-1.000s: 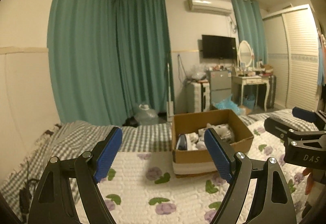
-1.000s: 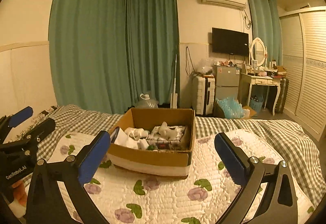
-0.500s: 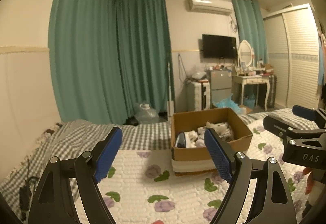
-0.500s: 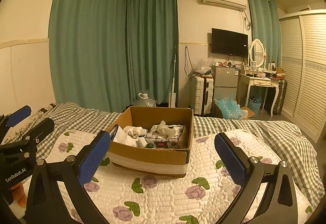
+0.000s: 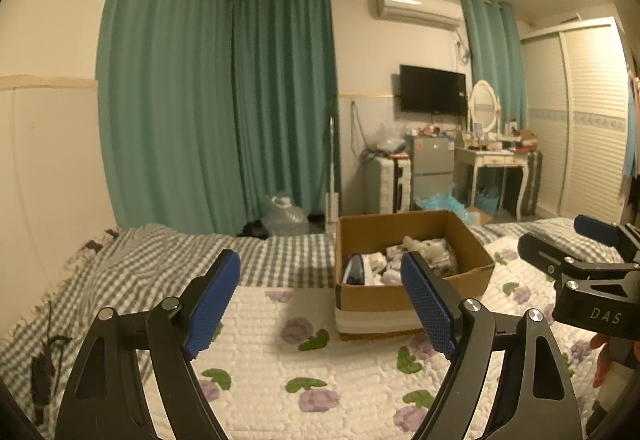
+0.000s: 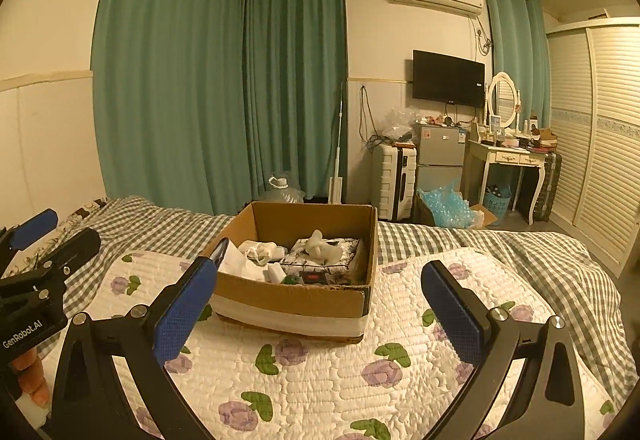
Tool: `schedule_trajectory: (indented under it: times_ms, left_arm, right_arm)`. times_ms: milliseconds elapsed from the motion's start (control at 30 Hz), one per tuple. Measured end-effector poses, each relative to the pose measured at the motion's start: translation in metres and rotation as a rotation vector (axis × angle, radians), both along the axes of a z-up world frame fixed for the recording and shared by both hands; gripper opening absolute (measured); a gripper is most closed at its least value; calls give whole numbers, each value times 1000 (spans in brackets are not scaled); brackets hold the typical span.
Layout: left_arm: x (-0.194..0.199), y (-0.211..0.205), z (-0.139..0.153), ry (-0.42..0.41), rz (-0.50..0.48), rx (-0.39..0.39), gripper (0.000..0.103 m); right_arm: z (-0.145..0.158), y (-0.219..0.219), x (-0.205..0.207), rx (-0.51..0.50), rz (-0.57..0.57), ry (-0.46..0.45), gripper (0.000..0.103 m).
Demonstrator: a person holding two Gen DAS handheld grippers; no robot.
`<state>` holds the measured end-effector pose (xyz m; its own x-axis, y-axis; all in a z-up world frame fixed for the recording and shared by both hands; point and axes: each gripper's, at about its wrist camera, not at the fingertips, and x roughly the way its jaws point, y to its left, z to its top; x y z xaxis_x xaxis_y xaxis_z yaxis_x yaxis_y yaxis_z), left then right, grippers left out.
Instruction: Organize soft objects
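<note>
A brown cardboard box (image 5: 392, 296) (image 6: 288, 300) stands on the bed's white floral quilt (image 6: 320, 380). It holds soft things: white cloths (image 6: 260, 252), a patterned cushion (image 6: 324, 260) with a pale plush on it, and a dark blue item (image 5: 354, 268) at its left end. My left gripper (image 5: 320, 300) is open and empty, held above the quilt, short of the box. My right gripper (image 6: 316, 304) is open and empty, with the box's front wall between its fingers. An orange soft thing (image 6: 30, 372) shows under the left gripper at the view's left edge.
A grey checked blanket (image 5: 160, 264) covers the bed's far part. Beyond the bed are green curtains (image 6: 224, 87), a water jug (image 5: 286, 215), a suitcase (image 6: 394, 179), a small fridge (image 6: 440, 155), a dressing table (image 6: 508, 159) and a wardrobe (image 6: 600, 143).
Both grippers have drawn back and risen slightly, so the box sits a little farther off and lower in both views. Both stay open and empty.
</note>
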<state>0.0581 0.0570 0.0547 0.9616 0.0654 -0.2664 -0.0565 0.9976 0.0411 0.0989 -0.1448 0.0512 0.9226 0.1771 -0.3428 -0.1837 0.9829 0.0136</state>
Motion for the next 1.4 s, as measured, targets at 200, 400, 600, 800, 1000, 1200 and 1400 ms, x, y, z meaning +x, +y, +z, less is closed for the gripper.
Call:
schedule_trajectory:
  times_ms: [200, 400, 600, 800, 1000, 1200, 1400]
  left_arm:
    - [0, 0, -1, -2, -2, 0, 84]
    - [1, 0, -2, 2, -2, -3, 84]
    - [2, 1, -3, 3, 1, 1, 84]
    - [2, 1, -3, 6, 0, 0, 84]
    - [2, 2, -3, 4, 3, 0, 84]
    - [2, 2, -4, 5, 6, -3, 84]
    - [2, 3, -4, 8, 2, -3, 84]
  right_arm:
    - [1, 2, -1, -10, -3, -4, 103]
    - [1, 2, -1, -9, -1, -3, 103]
    - [1, 2, -2, -5, -4, -2, 103]
    - [1, 2, -2, -6, -4, 0, 103]
    - [2, 2, -1, -4, -5, 1, 103]
    - [2, 2, 0, -2, -6, 5, 103]
    - [2, 3, 0, -1, -7, 6, 103]
